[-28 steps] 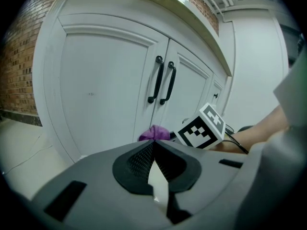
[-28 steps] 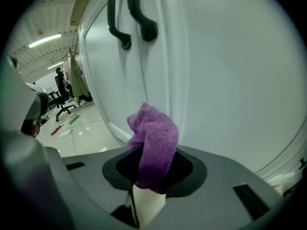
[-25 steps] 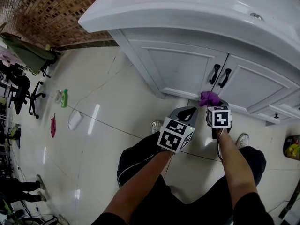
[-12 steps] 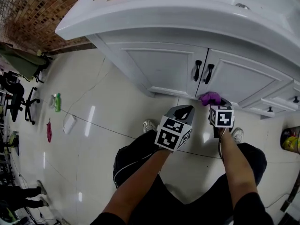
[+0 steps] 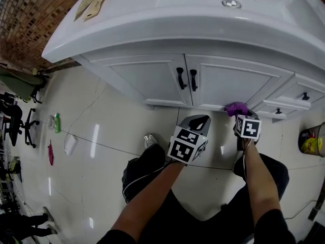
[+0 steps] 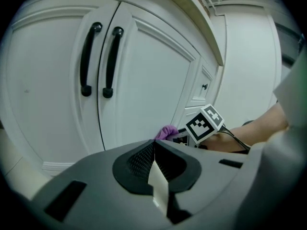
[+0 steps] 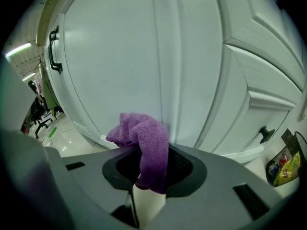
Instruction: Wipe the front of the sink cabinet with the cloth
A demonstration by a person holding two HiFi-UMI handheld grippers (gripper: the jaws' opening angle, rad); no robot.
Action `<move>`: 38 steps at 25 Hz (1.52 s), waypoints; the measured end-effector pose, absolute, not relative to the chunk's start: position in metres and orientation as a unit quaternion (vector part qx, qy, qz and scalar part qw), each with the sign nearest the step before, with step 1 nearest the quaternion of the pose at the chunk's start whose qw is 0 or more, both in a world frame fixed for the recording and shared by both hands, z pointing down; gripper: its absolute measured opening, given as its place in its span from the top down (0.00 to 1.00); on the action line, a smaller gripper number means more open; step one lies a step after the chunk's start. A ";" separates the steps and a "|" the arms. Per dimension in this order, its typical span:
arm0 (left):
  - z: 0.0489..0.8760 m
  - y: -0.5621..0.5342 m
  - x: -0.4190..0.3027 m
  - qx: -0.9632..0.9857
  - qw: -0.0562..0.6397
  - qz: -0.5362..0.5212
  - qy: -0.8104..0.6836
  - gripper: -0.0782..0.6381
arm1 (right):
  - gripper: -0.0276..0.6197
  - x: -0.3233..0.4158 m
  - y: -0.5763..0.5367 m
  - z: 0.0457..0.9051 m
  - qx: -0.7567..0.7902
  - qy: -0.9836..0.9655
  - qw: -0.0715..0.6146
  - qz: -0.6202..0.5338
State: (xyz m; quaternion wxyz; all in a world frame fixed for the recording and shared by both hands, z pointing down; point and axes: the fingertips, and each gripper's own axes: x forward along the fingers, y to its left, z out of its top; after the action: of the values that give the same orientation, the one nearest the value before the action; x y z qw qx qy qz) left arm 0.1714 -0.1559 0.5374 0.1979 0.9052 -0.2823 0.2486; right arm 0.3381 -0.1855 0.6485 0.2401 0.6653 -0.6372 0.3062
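Note:
The white sink cabinet (image 5: 152,78) has two doors with black handles (image 5: 186,79) and small drawers at the right. My right gripper (image 5: 239,117) is shut on a purple cloth (image 5: 236,108), held against the bottom edge of the right door (image 5: 231,85). In the right gripper view the purple cloth (image 7: 146,145) bunches out of the jaws close to the door panel (image 7: 120,61). My left gripper (image 5: 199,121) is shut with nothing in it, a short way back from the cabinet. The left gripper view shows the handles (image 6: 98,59), the cloth (image 6: 167,132) and the right gripper's marker cube (image 6: 205,123).
The white sink top (image 5: 213,19) overhangs the doors. Small drawers with black knobs (image 5: 304,96) sit at the right. A bag (image 5: 311,145) lies on the floor at far right. Office chairs (image 5: 18,123) and small items stand on the glossy tile floor at the left.
The view has shifted right along the cabinet. My right gripper has carried the cloth rightwards along the bottom edge, from below the handles to the right door's lower corner. The left gripper stays put.

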 end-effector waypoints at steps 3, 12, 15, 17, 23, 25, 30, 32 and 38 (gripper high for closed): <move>0.540 -0.152 0.189 0.907 0.198 0.253 -0.273 0.88 | 0.77 0.349 -0.177 0.646 0.663 -0.641 0.245 0.299; 0.550 -0.145 0.209 0.907 0.204 0.260 -0.260 0.88 | 0.77 0.395 -0.162 0.663 0.683 -0.609 0.242 0.321; 0.556 -0.147 0.205 0.904 0.208 0.264 -0.263 0.88 | 0.77 0.399 -0.159 0.682 0.688 -0.594 0.251 0.334; 0.559 -0.150 0.201 0.903 0.210 0.266 -0.266 0.88 | 0.77 0.396 -0.160 0.691 0.689 -0.588 0.243 0.347; 0.565 -0.160 0.181 0.897 0.217 0.268 -0.276 0.88 | 0.77 0.369 -0.170 0.708 0.679 -0.594 0.226 0.368; 0.565 -0.163 0.175 0.897 0.217 0.268 -0.278 0.88 | 0.77 0.356 -0.177 0.707 0.675 -0.601 0.220 0.368; 0.565 -0.169 0.150 0.893 0.219 0.266 -0.291 0.88 | 0.77 0.313 -0.193 0.706 0.656 -0.624 0.217 0.367; 0.565 -0.171 0.138 0.891 0.220 0.264 -0.297 0.88 | 0.77 0.295 -0.199 0.706 0.648 -0.631 0.217 0.367; 0.565 -0.177 0.102 0.884 0.226 0.260 -0.316 0.88 | 0.77 0.239 -0.213 0.709 0.623 -0.651 0.221 0.373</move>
State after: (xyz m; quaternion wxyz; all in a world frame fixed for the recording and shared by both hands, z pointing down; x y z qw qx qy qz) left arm 0.1021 -0.1766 0.5647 0.2262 0.8838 -0.3164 0.2599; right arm 0.2393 -0.2130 0.7087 0.2208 0.6235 -0.6507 0.3730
